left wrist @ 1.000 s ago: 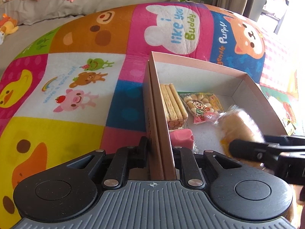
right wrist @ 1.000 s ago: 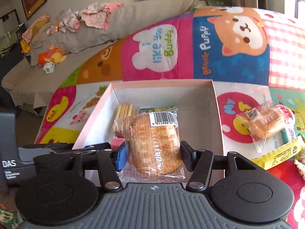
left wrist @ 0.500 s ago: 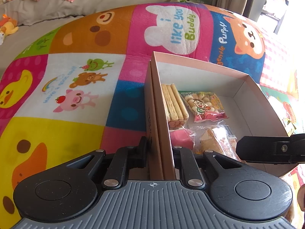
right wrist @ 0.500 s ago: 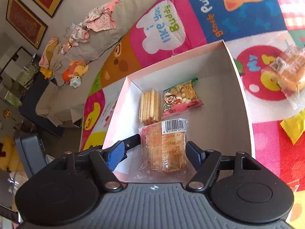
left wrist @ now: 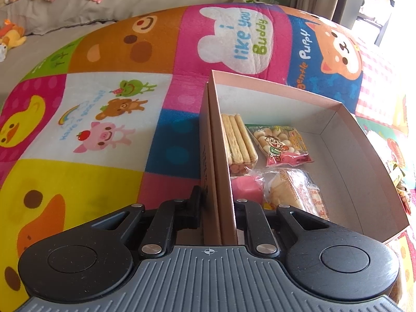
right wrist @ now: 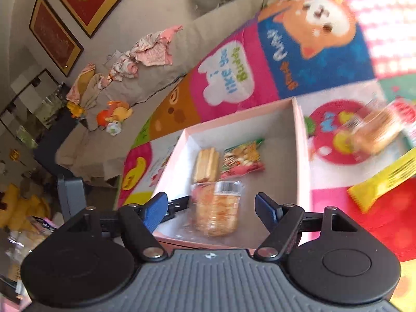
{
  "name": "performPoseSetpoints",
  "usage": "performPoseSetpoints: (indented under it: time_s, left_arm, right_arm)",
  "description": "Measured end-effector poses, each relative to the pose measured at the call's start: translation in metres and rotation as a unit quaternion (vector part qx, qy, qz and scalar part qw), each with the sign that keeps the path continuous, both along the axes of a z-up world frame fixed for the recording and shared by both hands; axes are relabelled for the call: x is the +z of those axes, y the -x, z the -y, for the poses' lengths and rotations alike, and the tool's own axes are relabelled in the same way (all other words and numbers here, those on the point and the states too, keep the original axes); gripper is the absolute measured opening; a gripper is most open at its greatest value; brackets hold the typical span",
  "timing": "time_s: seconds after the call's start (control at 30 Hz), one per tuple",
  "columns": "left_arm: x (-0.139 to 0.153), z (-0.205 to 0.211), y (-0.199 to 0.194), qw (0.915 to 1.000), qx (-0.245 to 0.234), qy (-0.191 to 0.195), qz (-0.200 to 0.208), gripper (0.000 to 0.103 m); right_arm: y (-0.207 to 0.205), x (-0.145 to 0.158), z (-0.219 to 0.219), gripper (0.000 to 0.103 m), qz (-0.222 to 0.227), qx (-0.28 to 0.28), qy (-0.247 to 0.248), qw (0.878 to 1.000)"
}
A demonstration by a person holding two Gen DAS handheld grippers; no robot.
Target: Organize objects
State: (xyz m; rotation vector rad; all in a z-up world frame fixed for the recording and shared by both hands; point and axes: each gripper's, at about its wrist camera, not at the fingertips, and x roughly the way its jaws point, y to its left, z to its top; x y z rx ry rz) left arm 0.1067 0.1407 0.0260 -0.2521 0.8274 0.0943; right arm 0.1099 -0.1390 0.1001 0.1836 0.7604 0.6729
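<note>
Nearest to you, your left gripper (left wrist: 218, 208) has its fingers clamped on the near left wall of the shallow pink cardboard box (left wrist: 343, 119), one finger outside and one inside, so the box cannot slide on the colourful cartoon play mat (left wrist: 104, 119). Your right gripper (right wrist: 211, 205) has its fingers apart and opening; the clear-wrapped round cracker pack (right wrist: 215, 210) lies between them on the box floor, and the pads do not press it.

A little farther in the box lie a small pink wrapped block (left wrist: 245, 191), a clear pack of long biscuit sticks (left wrist: 238, 140) and a small cartoon-printed snack bag (left wrist: 280, 143).

On the mat to the right of the box wait a yellow wrapped bar (right wrist: 384, 179) and, farther, another clear-wrapped cracker pack (right wrist: 374, 132), blurred.

The risk, I think: if you swing the right gripper low toward these, a finger may catch the right wall and pull the light box. A hard left grip may crease the wall.
</note>
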Motion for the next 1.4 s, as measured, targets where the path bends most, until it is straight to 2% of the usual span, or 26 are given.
performPoseSetpoints:
  time_s: [0.1,0.17,0.27,0.4,0.5,0.77,0.8,0.83,0.93,1.03,1.23,1.4]
  left_arm:
    - [0.000,0.001,0.001,1.0000,0.000,-0.005,-0.001,0.016]
    - [0.000,0.001,0.001,1.0000,-0.001,-0.007,0.000,0.016]
    - [0.000,0.001,0.001,1.0000,0.003,-0.007,-0.001,0.016]
    - [0.001,0.006,0.000,0.9998,0.002,-0.018,-0.004,0.016]
    - [0.002,0.006,0.000,0.9998,0.003,-0.019,-0.007,0.016]
    - [0.002,0.008,0.000,0.9997,0.004,-0.022,-0.009,0.016]
    - [0.002,0.008,-0.001,0.9997,0.003,-0.023,-0.009,0.016]
    - [0.002,0.007,-0.001,0.9997,0.003,-0.022,-0.009,0.016]
    - [0.002,0.007,-0.001,0.9997,0.003,-0.022,-0.009,0.016]
    - [0.002,0.007,-0.001,0.9997,0.004,-0.022,-0.009,0.016]
    - [0.002,0.007,-0.001,0.9997,0.005,-0.021,-0.008,0.016]
    - [0.002,0.007,-0.001,0.9997,0.005,-0.021,-0.007,0.016]
  right_arm:
    - [0.025,0.008,0.029,0.077,0.073,-0.033,0.087,0.993]
    - [0.040,0.004,0.042,0.078,0.092,-0.040,0.136,0.986]
    - [0.060,-0.015,0.055,0.078,0.075,-0.021,0.172,0.982]
    - [0.085,-0.046,0.049,0.078,0.053,0.016,0.199,0.978]
    - [0.095,-0.061,0.042,0.078,0.059,0.026,0.216,0.974]
    - [0.075,-0.065,0.039,0.076,0.045,0.007,0.191,0.981]
    - [0.071,-0.067,0.038,0.070,0.038,0.008,0.190,0.981]
    - [0.067,-0.069,0.037,0.057,0.029,0.009,0.191,0.981]
    - [0.066,-0.068,0.034,0.036,0.025,0.013,0.198,0.980]
    - [0.075,-0.065,0.033,0.030,0.014,0.034,0.195,0.980]
    - [0.096,-0.056,0.037,0.030,-0.014,0.071,0.191,0.979]
    - [0.103,-0.031,0.039,0.029,-0.012,0.077,0.168,0.983]
